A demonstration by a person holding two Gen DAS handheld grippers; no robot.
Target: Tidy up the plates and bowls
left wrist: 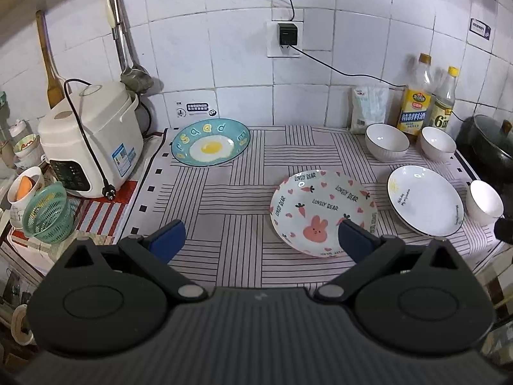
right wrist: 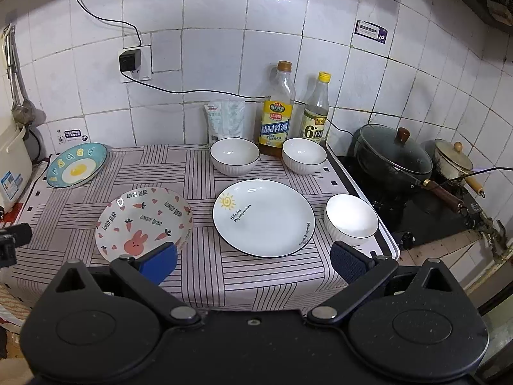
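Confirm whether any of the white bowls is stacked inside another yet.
No: the three white bowls stand apart on the striped cloth, each empty.

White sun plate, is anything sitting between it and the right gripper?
Nothing visible does. The right gripper is open just in front of the white sun plate, with only bare striped cloth between them.
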